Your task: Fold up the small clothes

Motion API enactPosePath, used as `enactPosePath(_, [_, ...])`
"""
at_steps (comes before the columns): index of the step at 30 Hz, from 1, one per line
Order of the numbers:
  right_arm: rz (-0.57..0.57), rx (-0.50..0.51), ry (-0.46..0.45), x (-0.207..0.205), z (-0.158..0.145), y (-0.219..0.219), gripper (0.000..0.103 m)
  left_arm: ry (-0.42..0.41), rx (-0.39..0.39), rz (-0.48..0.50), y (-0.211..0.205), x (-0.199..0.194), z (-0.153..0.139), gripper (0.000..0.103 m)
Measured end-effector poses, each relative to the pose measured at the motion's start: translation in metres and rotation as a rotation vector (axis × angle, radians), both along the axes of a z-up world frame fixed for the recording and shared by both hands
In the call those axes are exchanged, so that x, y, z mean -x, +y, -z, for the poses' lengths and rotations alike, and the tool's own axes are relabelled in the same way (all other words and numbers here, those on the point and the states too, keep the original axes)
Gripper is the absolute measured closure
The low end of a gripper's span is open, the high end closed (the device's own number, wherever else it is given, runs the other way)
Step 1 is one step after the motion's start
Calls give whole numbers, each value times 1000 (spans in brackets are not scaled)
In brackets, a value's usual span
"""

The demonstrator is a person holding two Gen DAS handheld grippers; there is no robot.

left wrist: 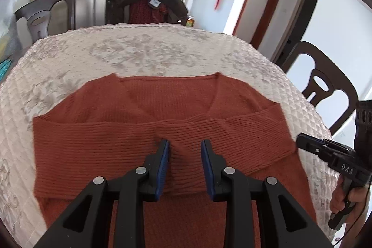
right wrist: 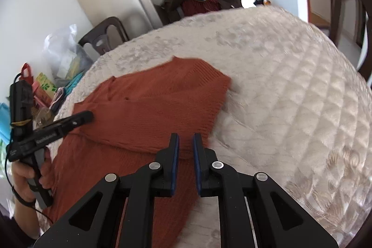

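Left gripper [left wrist: 185, 143]: angled downward, blue-padded fingers [left wrist: 165, 155] parted with a clear gap, nothing pinched. Right gripper [right wrist: 186, 137]: angled downward at the near right, jaws narrowly apart, pads [right wrist: 175, 150] gripping nothing. A hand [right wrist: 30, 180] grasps the left gripper's handle; another hand [left wrist: 346, 199] holds the right's.

The sweater [left wrist: 144, 122] lies on the table [left wrist: 162, 48] — sleeves crossed over its front; chairs [left wrist: 325, 85] stand behind.
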State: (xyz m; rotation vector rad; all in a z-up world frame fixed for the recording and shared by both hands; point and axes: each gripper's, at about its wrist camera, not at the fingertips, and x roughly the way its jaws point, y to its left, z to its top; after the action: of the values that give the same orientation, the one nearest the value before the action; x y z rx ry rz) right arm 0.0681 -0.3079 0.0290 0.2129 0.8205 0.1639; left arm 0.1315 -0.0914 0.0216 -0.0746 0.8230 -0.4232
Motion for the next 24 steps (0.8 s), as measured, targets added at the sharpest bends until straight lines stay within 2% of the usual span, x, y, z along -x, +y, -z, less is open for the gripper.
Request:
enactPosePath(4, [-14,91,59,-15,13,9,91,6,-17,30,-13,-5,3,72])
enactPosePath(5, [-2,80,73,-18,19,4,94,10,-27,29,-14,-6,4,72])
enactPosePath(6, [7,0,67,-17,19,-8,94,10,-33,29,-13,-6,5,72])
enactPosePath(7, [25,-17,67,-15,19,-14,97,10,-34,29,-11,-5,4,72])
enactPosePath(8, [60,32,65,-13,18,-18,97,12,-34,28,-10,-5,5,72])
enactPosePath(10, [104,93,78,-11,17,-21,90,17,-38,18,-6,-8,6,72])
enactPosePath(12, [110,35,68,-10,13,-28,90,25,-43,5,-5,-12,7,72])
enactPosePath(17, [81,32,20,-18,-2,-18,90,11,-46,23,-14,-17,6,72])
enactPosePath(20, [44,53,25,-39,2,-8,90,10,-61,34,-21,-23,9,72])
enactPosePath(24, [67,74,70,-62,18,-11,90,-4,-67,45,-24,-23,13,68])
